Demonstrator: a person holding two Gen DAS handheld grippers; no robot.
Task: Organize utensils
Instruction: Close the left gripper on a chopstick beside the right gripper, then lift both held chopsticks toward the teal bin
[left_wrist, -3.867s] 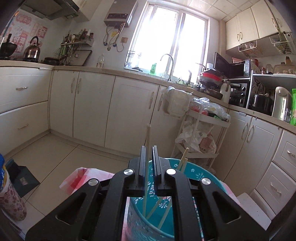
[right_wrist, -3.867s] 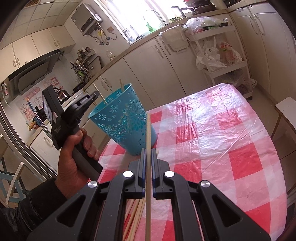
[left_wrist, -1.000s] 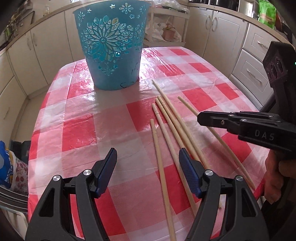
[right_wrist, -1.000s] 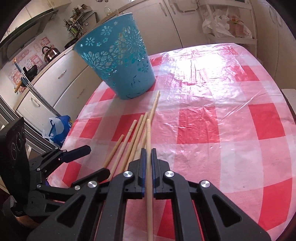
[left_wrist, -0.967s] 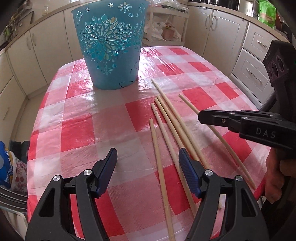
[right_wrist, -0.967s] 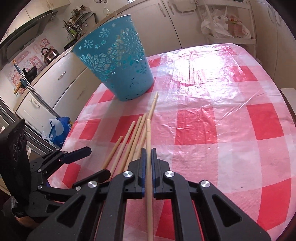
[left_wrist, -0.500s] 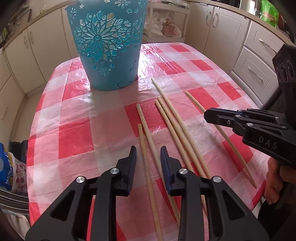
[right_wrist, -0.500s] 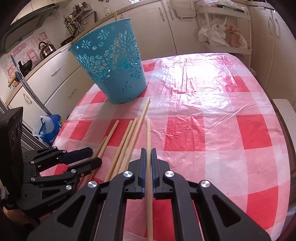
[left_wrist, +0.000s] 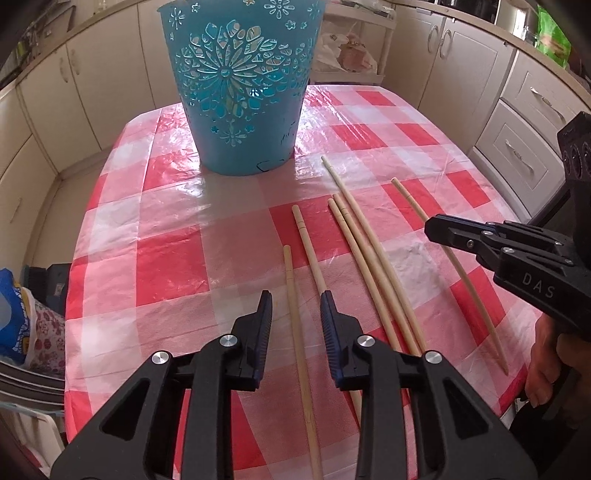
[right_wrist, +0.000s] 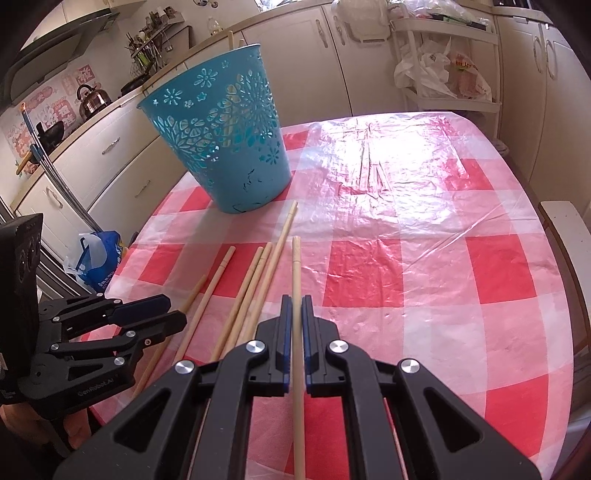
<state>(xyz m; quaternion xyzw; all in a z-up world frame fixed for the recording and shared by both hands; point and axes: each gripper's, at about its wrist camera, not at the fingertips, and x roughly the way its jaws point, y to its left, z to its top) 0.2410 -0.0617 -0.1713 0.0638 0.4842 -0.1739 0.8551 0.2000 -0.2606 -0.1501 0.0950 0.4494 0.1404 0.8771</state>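
A teal cut-out basket (left_wrist: 240, 85) stands at the far end of the red-checked table; it also shows in the right wrist view (right_wrist: 221, 144) with chopsticks poking out of it. Several wooden chopsticks (left_wrist: 365, 251) lie on the cloth. My left gripper (left_wrist: 295, 306) is partly open, its jaws on either side of one lying chopstick (left_wrist: 295, 314) without gripping it. My right gripper (right_wrist: 294, 306) is shut on a chopstick (right_wrist: 295, 266) that points toward the basket. In the left wrist view the right gripper (left_wrist: 432, 225) hovers over the rightmost chopstick (left_wrist: 443, 251).
The table edge (right_wrist: 565, 258) curves round on the right, with a white stool (right_wrist: 569, 225) beside it. Cream cabinets (left_wrist: 92, 66) ring the room. A blue bag (right_wrist: 99, 258) sits on the floor at left. A white trolley with bags (right_wrist: 443, 70) stands behind the table.
My left gripper has let go of its chopstick at the basket, come down over the table, and narrowed its jaws around a lying chopstick. My right gripper keeps its chopstick, tilted lower.
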